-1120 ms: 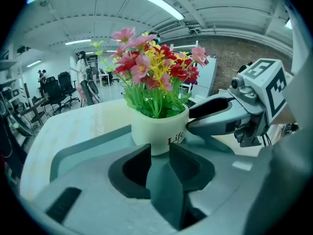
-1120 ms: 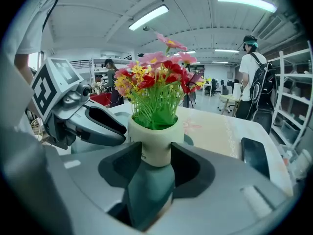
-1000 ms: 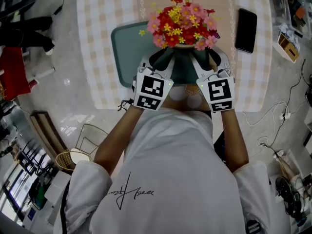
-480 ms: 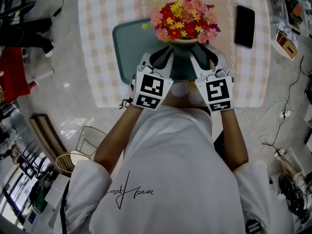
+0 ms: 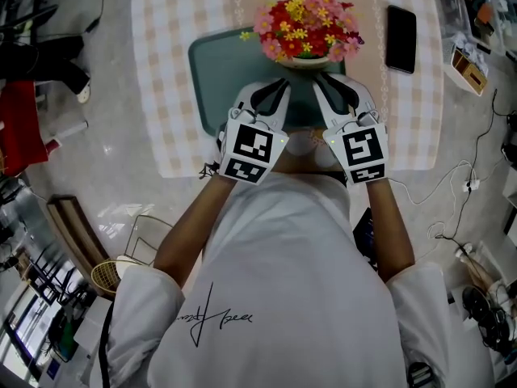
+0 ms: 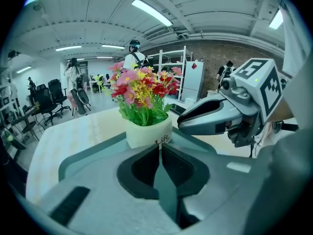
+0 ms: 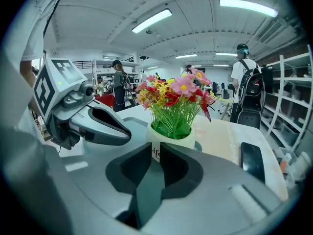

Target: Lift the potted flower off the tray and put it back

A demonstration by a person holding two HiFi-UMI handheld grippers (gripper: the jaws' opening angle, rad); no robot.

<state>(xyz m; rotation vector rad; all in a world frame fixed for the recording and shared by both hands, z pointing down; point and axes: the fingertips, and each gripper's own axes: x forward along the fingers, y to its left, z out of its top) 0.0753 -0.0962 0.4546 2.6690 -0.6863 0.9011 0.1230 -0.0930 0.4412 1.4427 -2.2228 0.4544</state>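
Flowers first: the potted flower [image 5: 307, 31] stands upright on the teal tray [image 5: 214, 71], in its far right part. It has pink, red and yellow blooms over a cream pot with dark lettering on the side. The tray lies on the table [image 5: 161, 95], which wears a pale checked cloth. A black phone [image 5: 401, 39] lies flat on that cloth to the right of the tray, apart from it.

I hold my left tool [image 5: 273, 89] over the near part of the tray, pointing at the pot and tilted down, short of it and not touching. Its jaws have just been closing and their tips now meet, with nothing between them.

My right tool [image 5: 327, 87] hangs just beside the left one, aimed at the same pot and also short of it. Its jaws have just been closing too, and only a narrow slit is left at the tips. Through that slit I see part of the pot's lettering, but the pot stands beyond the tips, so this tool grips nothing.
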